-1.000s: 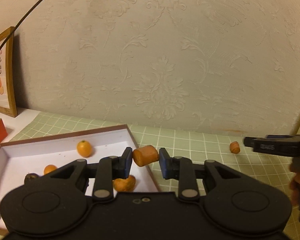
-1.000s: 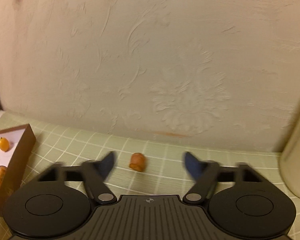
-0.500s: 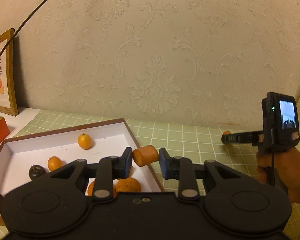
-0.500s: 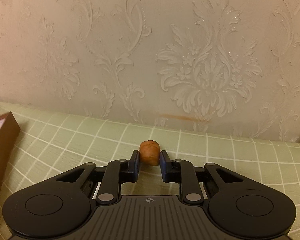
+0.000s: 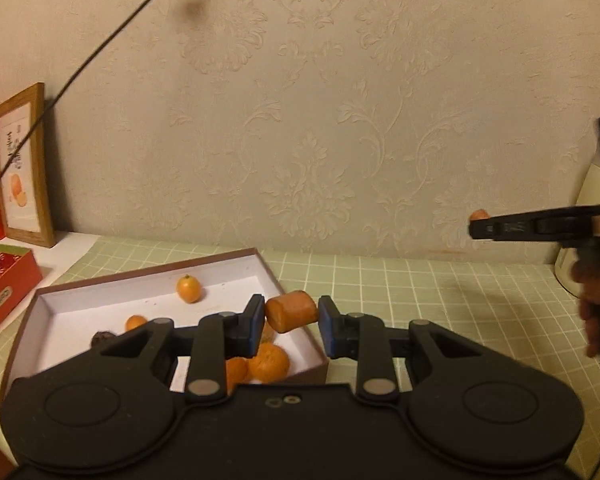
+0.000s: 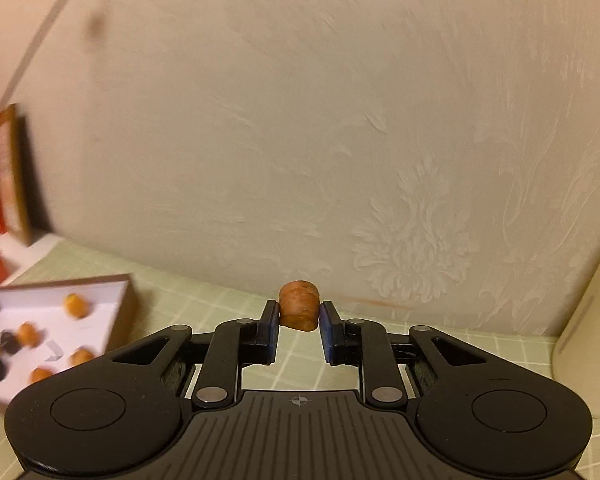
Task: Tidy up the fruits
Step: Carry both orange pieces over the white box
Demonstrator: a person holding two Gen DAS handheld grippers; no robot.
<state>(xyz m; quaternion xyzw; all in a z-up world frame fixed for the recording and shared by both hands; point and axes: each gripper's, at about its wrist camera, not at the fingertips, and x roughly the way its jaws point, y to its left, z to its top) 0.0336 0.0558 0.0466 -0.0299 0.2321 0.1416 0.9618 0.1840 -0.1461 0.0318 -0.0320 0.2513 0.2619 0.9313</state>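
Since the earlier frame the right gripper (image 6: 299, 316) is sitting higher, its orange chunk (image 6: 299, 307) now lifted off the desk (image 6: 440, 344) and showing against the wallpaper. Its jaws are pinching the chunk narrowly at both sides. The left gripper (image 5: 291, 322) is holding a second chunk (image 5: 290, 311), jaws closed on its ends, hovering over the near right corner of the open box (image 5: 112, 296). Inside the box, a kumquat (image 5: 188, 288), other orange fruits (image 5: 267, 362) and a dark fruit (image 5: 101, 337) are lying. The right wrist view is motion-blurred.
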